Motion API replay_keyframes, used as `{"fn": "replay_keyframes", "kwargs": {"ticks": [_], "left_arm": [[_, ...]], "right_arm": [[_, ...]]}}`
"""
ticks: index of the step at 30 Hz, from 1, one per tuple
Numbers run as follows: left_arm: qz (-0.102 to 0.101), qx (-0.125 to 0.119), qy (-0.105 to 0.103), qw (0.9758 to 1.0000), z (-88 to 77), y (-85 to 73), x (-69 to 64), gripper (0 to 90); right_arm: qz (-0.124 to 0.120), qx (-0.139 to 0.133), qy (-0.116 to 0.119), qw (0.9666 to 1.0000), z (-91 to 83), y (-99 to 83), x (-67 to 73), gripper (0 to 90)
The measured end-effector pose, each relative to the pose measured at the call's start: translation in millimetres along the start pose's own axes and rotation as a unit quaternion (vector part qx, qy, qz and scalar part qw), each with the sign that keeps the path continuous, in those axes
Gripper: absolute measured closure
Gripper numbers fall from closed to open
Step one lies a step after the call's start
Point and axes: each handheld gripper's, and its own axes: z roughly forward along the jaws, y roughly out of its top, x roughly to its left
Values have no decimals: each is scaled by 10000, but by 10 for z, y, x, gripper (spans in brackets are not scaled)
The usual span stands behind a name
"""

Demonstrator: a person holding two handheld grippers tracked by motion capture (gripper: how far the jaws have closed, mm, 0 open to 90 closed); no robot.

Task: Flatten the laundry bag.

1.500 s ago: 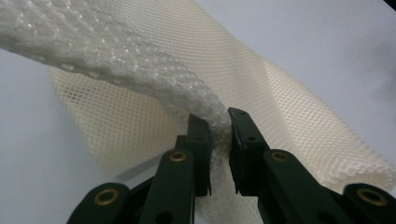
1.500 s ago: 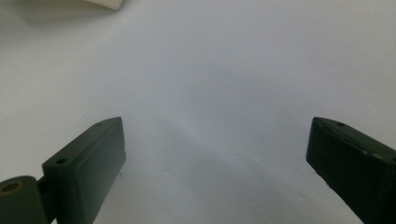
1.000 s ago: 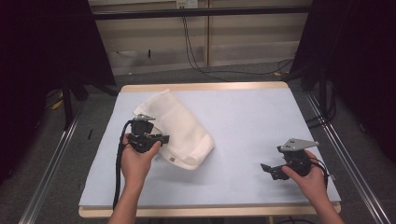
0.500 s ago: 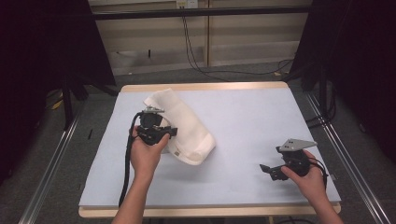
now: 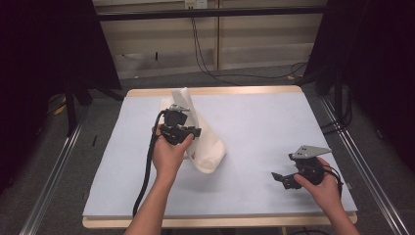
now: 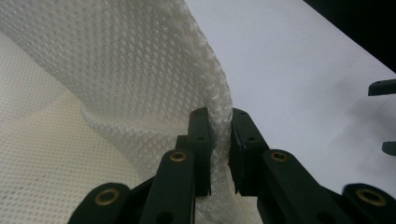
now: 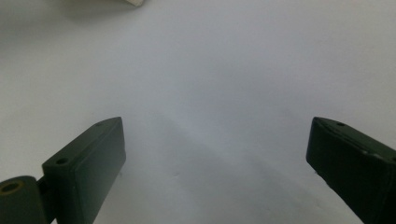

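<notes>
a lab recording bay: black curtains [image 5: 44, 58], padded table [image 5: 274, 122], floor rails [image 5: 54, 171]

- In the high view the pale blue table [image 5: 274, 127] is evenly and brightly lit from above; the room to either side of it falls into near black.
- Shadows on the table are soft and short, lying close under the white mesh cloth [image 5: 208, 147] and under the right gripper [image 5: 280, 179].
- No hard glare shows on the table; the high view is slightly soft and grainy.
- In the left gripper view the cloth [image 6: 140, 70] near the jaws is sharp, its weave clear; it washes out toward the lower left.
- In the right gripper view the table [image 7: 210, 70] is a smooth grey-white and the close jaws are blurred at their edges.
</notes>
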Motion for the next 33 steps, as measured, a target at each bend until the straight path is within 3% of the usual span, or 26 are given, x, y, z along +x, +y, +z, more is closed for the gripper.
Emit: {"fn": "replay_keyframes", "kwargs": {"ticks": [11, 15, 21, 23, 24, 27, 30, 32, 33], "left_arm": [[100, -75, -97, 9999, 142, 100, -145, 799], [-18, -199, -176, 9996, 195, 146, -192, 796], [143, -151, -305, 9993, 281, 254, -255, 788], [91, -221, -320, 9992, 335, 282, -298, 776], [168, -251, -365, 9989, 381, 306, -312, 764], [124, -331, -441, 9984, 441, 318, -335, 678], [170, -377, -466, 9981, 483, 316, -343, 527], [176, -344, -450, 9982, 488, 315, -347, 503], [109, -376, -479, 9981, 495, 313, -355, 422]], "right_arm": [[10, 13, 14, 10000, -1, -1, -1, 39], [-21, 14, 50, 10000, 11, -1, 4, 39], [-29, 26, 48, 10000, 11, 0, 4, 39], [-8, 9, 38, 10000, 3, -6, -6, 39], [-12, 6, 35, 10000, 1, -9, -12, 39], [14, 9, 31, 10000, -8, -22, -26, 39], [25, 8, 9, 10000, -16, -35, -42, 39], [36, 18, -5, 10000, -19, -39, -45, 39], [37, 10, -6, 10000, -20, -45, -49, 39]]}}
